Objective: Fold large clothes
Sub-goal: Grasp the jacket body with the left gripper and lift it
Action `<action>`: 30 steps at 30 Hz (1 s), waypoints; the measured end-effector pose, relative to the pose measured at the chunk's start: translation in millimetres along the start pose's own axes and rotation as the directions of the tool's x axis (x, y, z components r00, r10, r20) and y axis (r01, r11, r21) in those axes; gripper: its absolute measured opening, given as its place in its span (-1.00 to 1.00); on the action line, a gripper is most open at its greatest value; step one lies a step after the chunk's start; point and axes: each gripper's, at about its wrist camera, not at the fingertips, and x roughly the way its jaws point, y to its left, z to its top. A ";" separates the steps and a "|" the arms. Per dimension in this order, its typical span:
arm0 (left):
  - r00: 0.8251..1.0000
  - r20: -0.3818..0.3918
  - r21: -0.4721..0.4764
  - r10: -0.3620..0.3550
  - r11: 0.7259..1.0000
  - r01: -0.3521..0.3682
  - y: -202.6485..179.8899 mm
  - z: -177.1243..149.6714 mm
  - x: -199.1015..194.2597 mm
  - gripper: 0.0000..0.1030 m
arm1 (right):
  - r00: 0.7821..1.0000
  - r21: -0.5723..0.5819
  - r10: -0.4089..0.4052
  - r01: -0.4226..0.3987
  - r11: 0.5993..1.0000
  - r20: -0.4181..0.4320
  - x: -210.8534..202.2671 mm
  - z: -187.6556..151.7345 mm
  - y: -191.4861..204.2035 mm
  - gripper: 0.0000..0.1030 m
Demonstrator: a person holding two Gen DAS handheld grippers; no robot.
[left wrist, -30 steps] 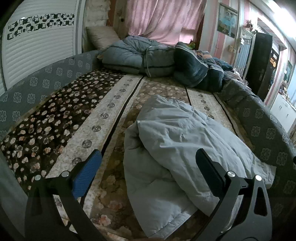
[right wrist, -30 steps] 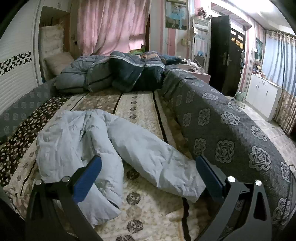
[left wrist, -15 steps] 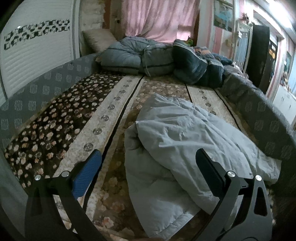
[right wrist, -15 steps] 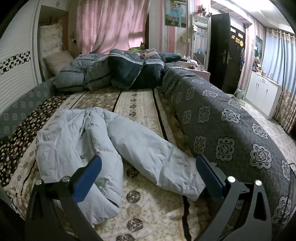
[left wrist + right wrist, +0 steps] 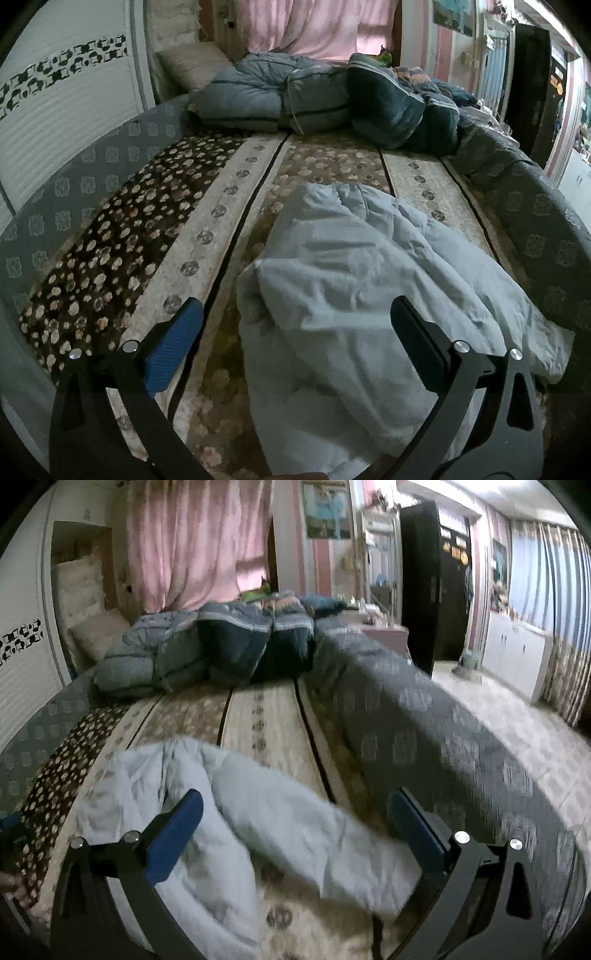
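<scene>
The pale blue padded jacket [image 5: 351, 295] lies crumpled on the patterned bed [image 5: 221, 206], probably soft, bulky and light, best pinched at hem or sleeve cuff [image 5: 369, 882]; left gripper [image 5: 295, 332] and right gripper [image 5: 295, 812] hover wide apart, empty.

Both tongs have drawn nearer the pale blue jacket [image 5: 354, 295], right view now blurred.

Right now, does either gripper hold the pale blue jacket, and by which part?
Nothing is held. The left gripper and right gripper are open above the jacket.
</scene>
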 end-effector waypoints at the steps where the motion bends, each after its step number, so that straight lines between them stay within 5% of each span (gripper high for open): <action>1: 1.000 -0.006 0.003 -0.009 1.000 0.009 -3.7 0.9 2.1 0.94 | 1.000 -0.007 0.007 -0.007 1.000 -0.018 10.6 2.9 4.7 0.97; 4: 0.997 -0.030 0.016 -0.066 0.998 0.067 -26.6 -9.2 14.8 0.94 | 0.996 0.024 0.080 -0.079 0.997 -0.040 38.2 -16.4 10.2 0.97; 7: 0.994 -0.091 0.054 -0.066 0.996 0.072 -51.9 -27.3 40.2 0.94 | 0.980 -0.012 0.084 -0.088 0.996 -0.181 67.9 -31.1 17.9 0.96; 11: 0.985 -0.164 0.107 -0.052 0.992 0.070 -79.7 -36.3 75.1 0.94 | 0.996 -0.083 0.063 -0.068 0.994 -0.058 67.1 -21.9 15.3 0.97; 14: 0.979 -0.203 0.130 0.025 0.992 0.001 -81.0 -39.9 107.1 0.94 | 0.994 -0.075 0.024 -0.032 0.997 -0.105 88.8 -25.8 1.6 0.97; 17: 0.947 -0.321 -0.035 -0.031 0.999 0.021 -55.5 -49.4 139.8 0.94 | 0.979 -0.002 0.030 -0.031 1.000 -0.202 118.8 -37.6 -15.3 0.97; 23: 0.898 -0.429 -0.070 -0.100 0.995 0.077 -48.8 -60.2 179.4 0.94 | 0.965 -0.003 0.007 -0.008 1.000 -0.264 150.4 -51.0 -16.5 0.97; 24: 0.898 -0.425 -0.079 -0.113 0.993 0.088 -48.1 -60.0 181.5 0.83 | 0.963 0.000 0.015 -0.016 1.000 -0.270 151.2 -52.8 -15.8 0.97; 26: 0.909 -0.393 -0.082 -0.134 0.990 0.111 -45.1 -54.5 180.1 -0.18 | 0.959 0.005 0.036 -0.036 0.999 -0.280 151.7 -54.5 -13.2 0.97; 28: 0.925 -0.361 -0.039 -0.121 0.993 0.114 -52.1 -51.0 173.7 -0.57 | 0.956 0.000 0.058 -0.060 0.998 -0.288 151.3 -56.3 -6.2 0.97; 30: 0.932 -0.344 0.000 -0.111 0.993 0.118 -55.1 -49.0 169.7 -0.75 | 0.956 -0.008 0.059 -0.064 0.998 -0.289 150.7 -55.9 -0.8 0.97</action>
